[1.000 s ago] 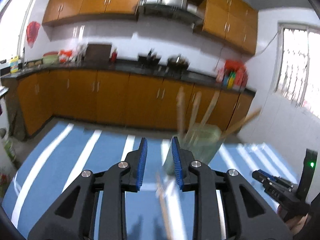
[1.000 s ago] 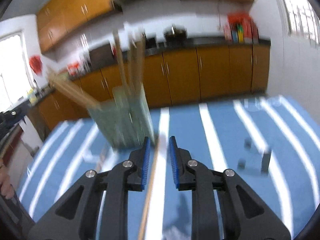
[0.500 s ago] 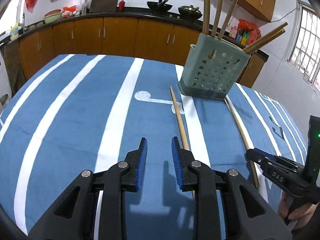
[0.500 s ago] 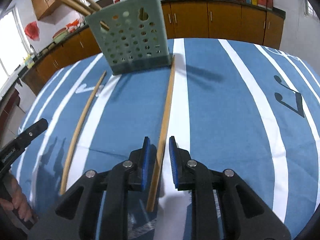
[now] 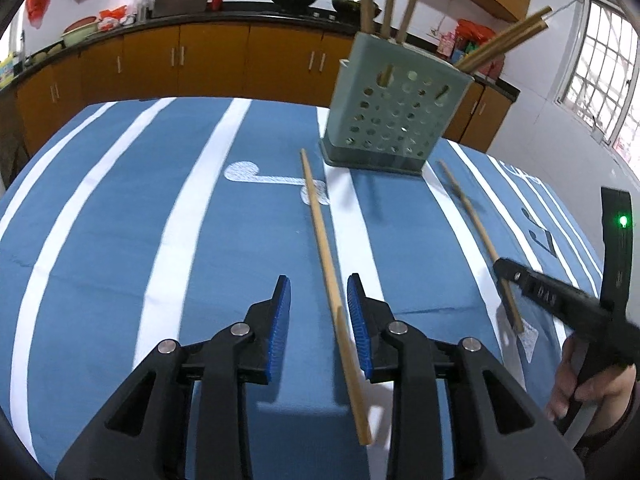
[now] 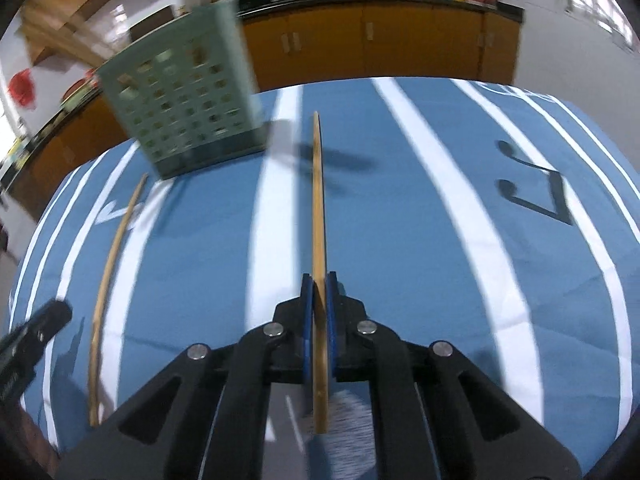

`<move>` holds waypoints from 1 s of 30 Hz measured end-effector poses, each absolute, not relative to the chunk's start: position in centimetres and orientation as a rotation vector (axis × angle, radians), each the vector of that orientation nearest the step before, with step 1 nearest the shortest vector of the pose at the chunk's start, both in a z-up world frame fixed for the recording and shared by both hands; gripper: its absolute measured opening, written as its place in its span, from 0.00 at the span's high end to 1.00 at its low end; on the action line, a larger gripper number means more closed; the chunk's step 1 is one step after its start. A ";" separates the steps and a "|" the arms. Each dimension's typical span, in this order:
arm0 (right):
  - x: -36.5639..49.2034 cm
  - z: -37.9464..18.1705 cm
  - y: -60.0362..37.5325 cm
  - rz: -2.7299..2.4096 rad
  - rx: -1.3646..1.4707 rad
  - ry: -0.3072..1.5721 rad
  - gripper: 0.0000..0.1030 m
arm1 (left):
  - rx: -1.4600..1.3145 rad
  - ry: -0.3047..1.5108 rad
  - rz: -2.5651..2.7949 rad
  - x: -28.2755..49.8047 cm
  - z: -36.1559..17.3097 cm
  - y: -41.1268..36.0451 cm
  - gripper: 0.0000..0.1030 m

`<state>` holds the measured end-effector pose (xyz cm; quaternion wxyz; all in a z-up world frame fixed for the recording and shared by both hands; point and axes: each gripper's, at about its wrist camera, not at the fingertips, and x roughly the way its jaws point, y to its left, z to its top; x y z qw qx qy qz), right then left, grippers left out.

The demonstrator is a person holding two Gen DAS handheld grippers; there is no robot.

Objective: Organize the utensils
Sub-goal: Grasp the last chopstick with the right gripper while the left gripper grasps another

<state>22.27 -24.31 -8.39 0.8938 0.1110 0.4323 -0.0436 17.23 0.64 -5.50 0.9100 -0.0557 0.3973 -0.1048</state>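
Left claw: jaws apart and opening, straddling the near end of a loose chopstick that lies flat on the blue striped cloth of the worktop. The stick sits close to the right pad; I judge the pads are not pressing it. Nothing held on this side.

Middle: green perforated holder stands upright at the far side of the worktop, several chopsticks already in it, leaning out at the top. That part of the job looks done.

Right claw: shut tight on the second chopstick, gripped near its butt end, tip pointing toward the holder. Whether it has left the cloth I cannot tell.

Left to do, as I judge it: two sticks into the holder, mine on the right first, then the one on the left needs a grip.

Room: open cloth to the left of the holder and between the two sticks. The near worktop edge is close under both claws. The leaning sticks crowd the holder's mouth; approach from above.
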 end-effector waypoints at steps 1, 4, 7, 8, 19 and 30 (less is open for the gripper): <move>22.2 -8.4 -24.7 -0.098 0.237 0.897 0.92 | -0.109 0.824 -0.222 17.2 -5.6 0.4 0.70; 22.2 -8.4 -25.5 -0.114 0.249 0.898 0.92 | -0.093 0.837 -0.230 17.2 -5.8 -0.3 0.70; 22.1 -8.5 -25.6 -0.114 0.246 0.896 0.92 | -0.070 0.859 -0.230 17.5 -6.3 -1.0 0.71; 22.1 -8.5 -25.5 -0.113 0.242 0.895 0.92 | -0.052 0.874 -0.227 17.6 -6.6 -1.2 0.71; 22.2 -8.4 -24.0 -0.056 0.183 0.895 0.92 | 0.005 0.890 -0.134 19.0 -7.2 -0.5 0.93; 24.6 -8.3 -22.7 -0.032 0.103 0.894 0.92 | -0.017 0.878 -0.038 24.5 -7.1 3.5 0.92</move>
